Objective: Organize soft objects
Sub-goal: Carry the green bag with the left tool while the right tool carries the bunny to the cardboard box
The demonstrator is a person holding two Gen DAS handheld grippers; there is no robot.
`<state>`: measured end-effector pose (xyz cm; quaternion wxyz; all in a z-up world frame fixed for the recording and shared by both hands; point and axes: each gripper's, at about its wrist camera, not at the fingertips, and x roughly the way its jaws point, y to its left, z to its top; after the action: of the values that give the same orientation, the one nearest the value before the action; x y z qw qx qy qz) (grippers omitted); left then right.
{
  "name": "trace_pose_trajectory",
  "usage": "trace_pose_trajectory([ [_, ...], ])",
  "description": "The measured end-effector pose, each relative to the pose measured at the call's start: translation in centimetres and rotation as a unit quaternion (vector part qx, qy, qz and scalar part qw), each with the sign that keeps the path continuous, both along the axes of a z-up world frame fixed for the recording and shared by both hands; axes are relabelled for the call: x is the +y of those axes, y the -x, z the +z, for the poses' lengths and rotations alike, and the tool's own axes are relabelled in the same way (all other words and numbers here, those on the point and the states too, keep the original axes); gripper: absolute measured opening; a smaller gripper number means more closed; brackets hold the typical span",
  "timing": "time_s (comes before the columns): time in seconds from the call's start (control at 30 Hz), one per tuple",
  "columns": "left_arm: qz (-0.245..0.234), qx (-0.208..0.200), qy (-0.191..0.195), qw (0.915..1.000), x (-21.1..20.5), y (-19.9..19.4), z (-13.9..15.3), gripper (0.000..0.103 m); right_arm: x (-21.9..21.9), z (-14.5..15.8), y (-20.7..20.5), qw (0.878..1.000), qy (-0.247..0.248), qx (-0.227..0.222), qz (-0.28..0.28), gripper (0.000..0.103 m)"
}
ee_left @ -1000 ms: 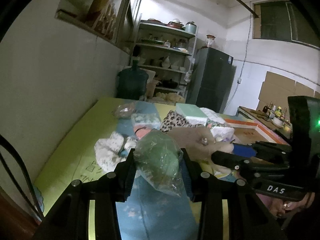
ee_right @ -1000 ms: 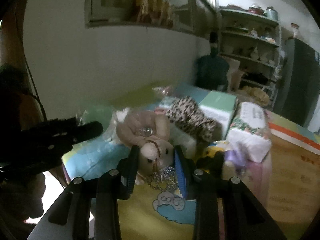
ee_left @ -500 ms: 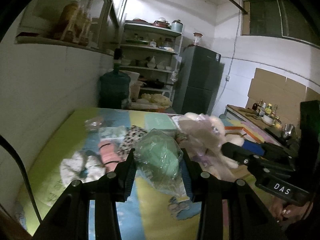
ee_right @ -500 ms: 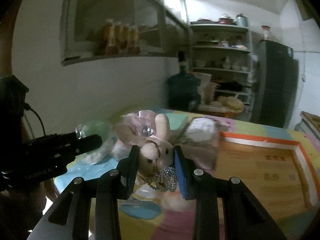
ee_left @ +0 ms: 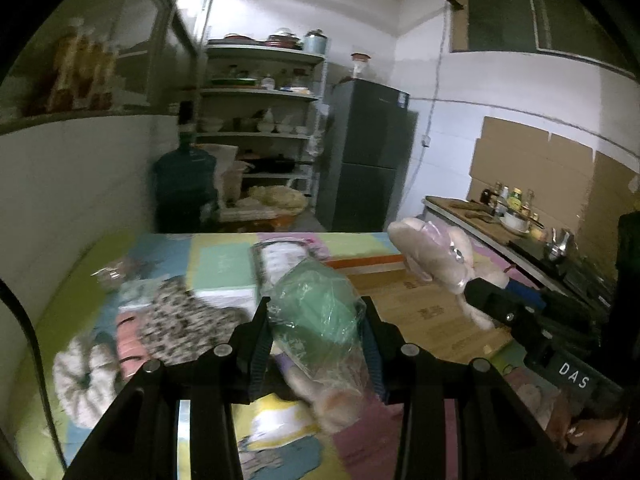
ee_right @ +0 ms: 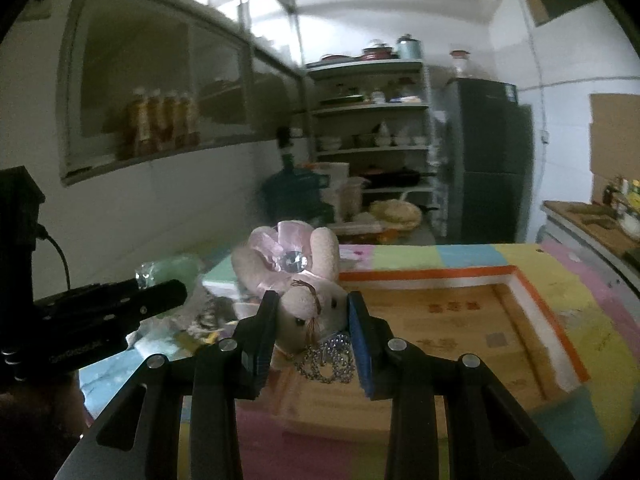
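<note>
- Your left gripper is clamped on one green soft item sealed in a crinkly clear plastic bag; both black fingers press its sides, and the bag bulges out above and below them.
- Your right gripper is closed on one pale pink plush rabbit with a pink ribbon bow and a clear gem on its head. The head sits between the two fingers, the ears stand up beyond the tips, and a silver bead chain hangs below them.
- In the left view that same rabbit shows to the right of your left fingers, held up off the surface.
- Beyond and below your right fingertips lies one shallow wooden tray with an orange and white rim, set on the pastel patchwork play mat.
- Left of your left fingers, on the mat, you have one leopard-print fabric piece, one white fluffy ring-shaped item, and one mint-green flat box; the rest of that pile is too blurred to count.
</note>
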<state>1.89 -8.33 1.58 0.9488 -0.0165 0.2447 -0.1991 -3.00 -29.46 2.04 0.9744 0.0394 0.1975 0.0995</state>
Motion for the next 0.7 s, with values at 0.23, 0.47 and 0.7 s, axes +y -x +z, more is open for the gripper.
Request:
trace_pose_trajectory([
  [0.23, -0.031, 0.009, 0.001, 0.9995, -4.7, -1.3, -0.1, 0.041, -4.2, -0.2, 0.5, 0.999, -0.003, 0.004, -0.049, 0.035],
  [0.47, -0.062, 0.025, 0.002, 0.9978, -9.5, -2.6, -0.6, 0.041, -8.9, -0.8, 1.0, 0.995, 0.0, 0.012, -0.099, 0.035],
  [0.7, -0.081, 0.05, 0.008, 0.9954, -13.3, -4.0, -1.7, 0.041, -12.8, -1.7, 0.9, 0.991, 0.011, 0.03, -0.132, 0.035],
])
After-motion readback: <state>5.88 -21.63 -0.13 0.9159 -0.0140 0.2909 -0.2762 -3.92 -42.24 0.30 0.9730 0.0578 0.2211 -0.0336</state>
